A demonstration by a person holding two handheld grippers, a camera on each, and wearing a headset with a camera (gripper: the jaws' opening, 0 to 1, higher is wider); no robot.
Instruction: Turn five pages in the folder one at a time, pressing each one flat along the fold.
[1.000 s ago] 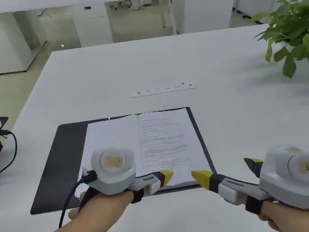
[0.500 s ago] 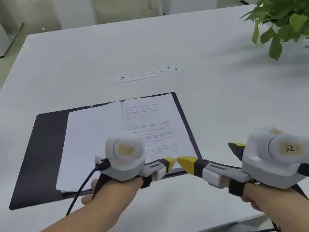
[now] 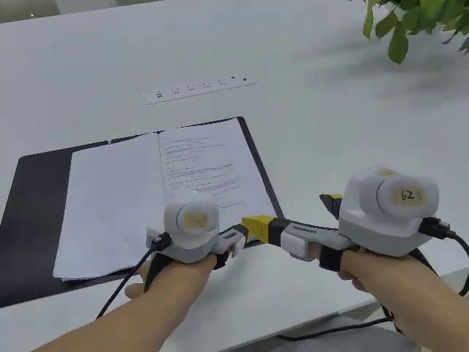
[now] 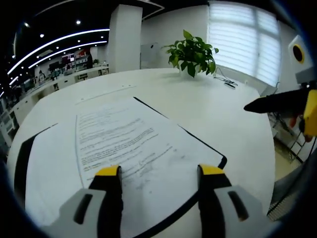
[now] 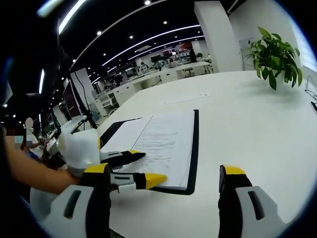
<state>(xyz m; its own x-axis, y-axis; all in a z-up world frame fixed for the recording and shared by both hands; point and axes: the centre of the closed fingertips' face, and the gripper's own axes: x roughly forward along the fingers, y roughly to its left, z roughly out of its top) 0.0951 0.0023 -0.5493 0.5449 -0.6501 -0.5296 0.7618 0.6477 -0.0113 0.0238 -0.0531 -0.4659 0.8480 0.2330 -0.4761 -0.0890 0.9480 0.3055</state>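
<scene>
My left gripper (image 4: 161, 172) gapes wide and empty, the open folder's printed page (image 4: 124, 134) lying under its jaws, while my right gripper (image 5: 166, 173), equally wide and empty, has the folder (image 3: 29, 213) ahead to its left.

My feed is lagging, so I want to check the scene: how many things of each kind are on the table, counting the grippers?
folder: 1
grippers: 2, the left gripper and the right gripper
plant: 1
socket strip: 1
Total: 5
</scene>
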